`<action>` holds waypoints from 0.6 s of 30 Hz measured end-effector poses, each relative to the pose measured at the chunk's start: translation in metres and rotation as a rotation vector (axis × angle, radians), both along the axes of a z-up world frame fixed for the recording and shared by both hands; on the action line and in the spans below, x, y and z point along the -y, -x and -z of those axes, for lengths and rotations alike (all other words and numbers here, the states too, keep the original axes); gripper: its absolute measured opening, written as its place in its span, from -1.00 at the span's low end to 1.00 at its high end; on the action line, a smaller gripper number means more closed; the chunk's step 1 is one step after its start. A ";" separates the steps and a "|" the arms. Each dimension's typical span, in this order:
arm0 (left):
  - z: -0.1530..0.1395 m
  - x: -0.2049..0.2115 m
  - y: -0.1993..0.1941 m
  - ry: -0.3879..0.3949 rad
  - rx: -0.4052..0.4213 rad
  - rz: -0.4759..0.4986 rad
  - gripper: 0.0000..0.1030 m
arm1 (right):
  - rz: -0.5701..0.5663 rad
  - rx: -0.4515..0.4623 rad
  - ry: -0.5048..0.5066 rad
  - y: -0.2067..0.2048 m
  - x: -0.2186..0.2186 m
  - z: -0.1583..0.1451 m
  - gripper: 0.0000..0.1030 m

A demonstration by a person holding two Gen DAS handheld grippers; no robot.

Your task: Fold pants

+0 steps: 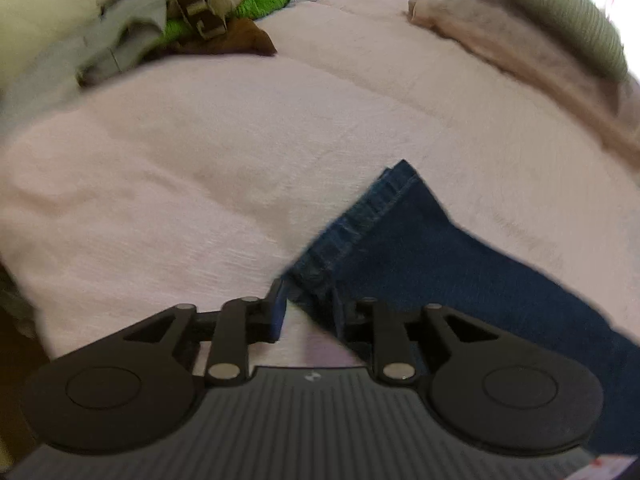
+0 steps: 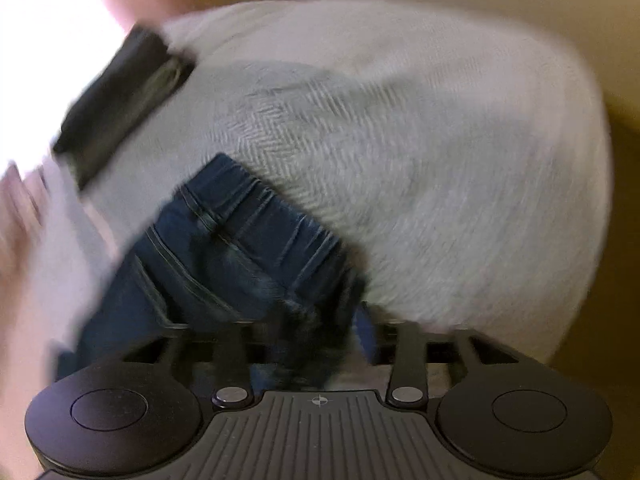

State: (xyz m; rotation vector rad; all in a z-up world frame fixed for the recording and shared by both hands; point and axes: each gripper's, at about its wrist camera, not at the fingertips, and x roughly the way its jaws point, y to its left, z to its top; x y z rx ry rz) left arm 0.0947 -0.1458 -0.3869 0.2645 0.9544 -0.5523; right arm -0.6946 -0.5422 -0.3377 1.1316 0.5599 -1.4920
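Observation:
The dark blue jeans [image 1: 420,248] lie on a pale pink bedspread [image 1: 200,160], one leg running in from the lower right. Its stitched hem ends just ahead of my left gripper [image 1: 310,312]. The hem's corner sits between the tips, the jaws are slightly apart, and bedspread shows in the gap. In the blurred right wrist view the waistband and pocket end of the jeans [image 2: 224,240] lies crumpled in front of my right gripper [image 2: 316,340]. Those jaws stand apart with a dark fold of denim bunched between them.
A heap of grey, green and brown clothes [image 1: 160,28] lies at the back left. A beige blanket [image 1: 500,44] with a green ribbed cushion [image 1: 560,20] sits at the back right. A dark folded garment [image 2: 124,96] rests at the bed's far left; the bed's edge curves round on the right.

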 end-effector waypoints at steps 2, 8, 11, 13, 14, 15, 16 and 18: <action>-0.015 0.012 0.018 -0.028 0.031 0.086 -0.63 | -0.142 -0.201 0.062 -0.022 -0.002 -0.018 -0.14; -0.048 0.118 0.126 0.024 0.020 0.551 -0.63 | -0.488 -0.294 0.181 -0.056 0.014 -0.033 -0.12; -0.049 0.192 0.194 0.110 -0.096 0.782 -0.59 | -0.563 -0.261 0.201 -0.058 0.037 -0.028 -0.12; -0.048 0.239 0.241 0.150 -0.201 0.918 -0.51 | -0.590 -0.241 0.222 -0.055 0.052 -0.024 -0.12; -0.047 0.259 0.262 0.167 -0.255 0.980 -0.37 | -0.603 -0.222 0.218 -0.052 0.060 -0.021 -0.12; -0.046 0.278 0.283 0.182 -0.290 1.034 -0.28 | -0.607 -0.205 0.208 -0.049 0.068 -0.017 -0.12; -0.045 0.293 0.302 0.186 -0.315 1.083 -0.18 | -0.612 -0.178 0.197 -0.045 0.078 -0.012 -0.11; -0.042 0.321 0.335 0.174 -0.349 1.175 -0.17 | -0.628 -0.120 0.165 -0.039 0.094 -0.005 -0.11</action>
